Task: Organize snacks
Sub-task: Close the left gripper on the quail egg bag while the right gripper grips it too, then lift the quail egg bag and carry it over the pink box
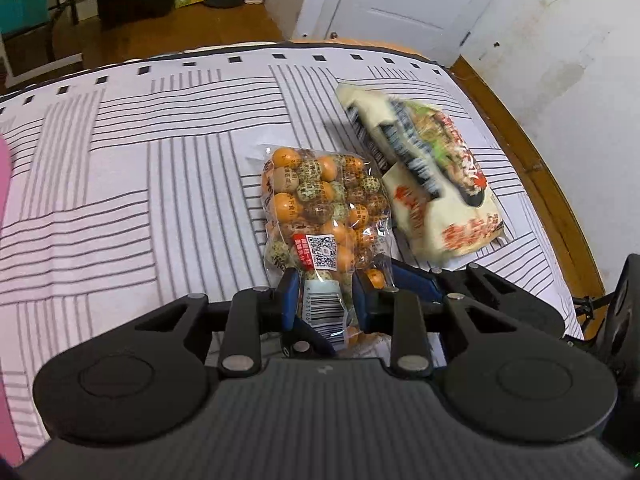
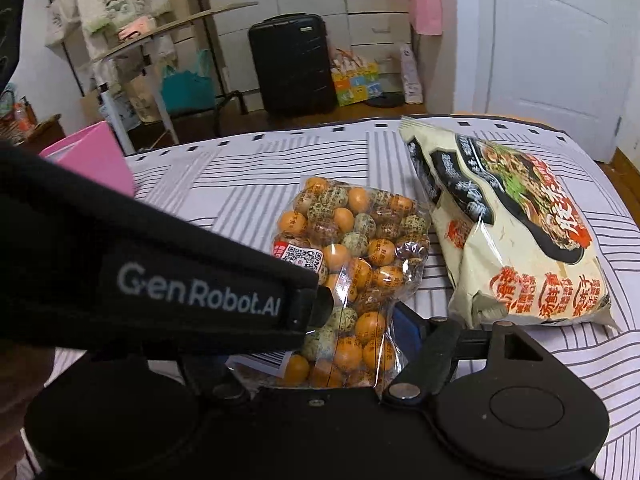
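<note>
A clear bag of orange and speckled candy balls [image 1: 320,208] lies on the striped bedsheet [image 1: 140,200]. My left gripper [image 1: 326,292] is shut on the bag's near end, its blue fingers [image 1: 289,292] pinching the plastic by the barcode. A cream noodle packet [image 1: 432,172] lies just right of the bag. In the right wrist view the candy bag [image 2: 356,256] and the noodle packet [image 2: 516,232] lie ahead. Of my right gripper only one blue finger [image 2: 408,328] shows, beside the bag; a black strap hides the other.
A pink box [image 2: 96,156] stands at the bed's far left. The wooden bed frame [image 1: 532,152] runs along the right edge by the wall. A black suitcase [image 2: 292,64] and a white door [image 2: 560,40] stand beyond the bed.
</note>
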`<action>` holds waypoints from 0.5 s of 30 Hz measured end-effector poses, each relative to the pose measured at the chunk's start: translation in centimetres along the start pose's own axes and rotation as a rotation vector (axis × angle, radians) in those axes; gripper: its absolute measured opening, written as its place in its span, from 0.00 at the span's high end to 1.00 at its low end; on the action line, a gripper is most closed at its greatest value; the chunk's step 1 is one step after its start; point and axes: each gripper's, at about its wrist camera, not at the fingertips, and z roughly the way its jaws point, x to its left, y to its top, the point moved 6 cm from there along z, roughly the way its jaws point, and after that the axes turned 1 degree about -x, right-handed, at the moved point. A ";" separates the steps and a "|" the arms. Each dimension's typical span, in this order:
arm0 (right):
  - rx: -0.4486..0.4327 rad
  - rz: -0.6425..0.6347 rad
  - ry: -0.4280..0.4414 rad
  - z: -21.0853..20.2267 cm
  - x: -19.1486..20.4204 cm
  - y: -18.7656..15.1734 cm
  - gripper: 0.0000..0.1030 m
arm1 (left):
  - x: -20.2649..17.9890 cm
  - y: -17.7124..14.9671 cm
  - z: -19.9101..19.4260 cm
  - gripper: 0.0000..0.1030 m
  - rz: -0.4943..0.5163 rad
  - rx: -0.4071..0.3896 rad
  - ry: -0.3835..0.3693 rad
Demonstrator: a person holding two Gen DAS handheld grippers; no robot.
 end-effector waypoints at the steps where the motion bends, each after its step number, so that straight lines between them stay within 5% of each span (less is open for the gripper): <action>1: 0.001 -0.007 0.006 -0.2 0.2 0.0 0.23 | 0.0 -0.2 -0.4 0.74 0.000 0.001 0.006; 15: 0.072 -0.131 0.097 -5.9 5.6 -2.6 0.24 | 0.5 -5.1 -6.3 0.74 -0.066 -0.001 0.056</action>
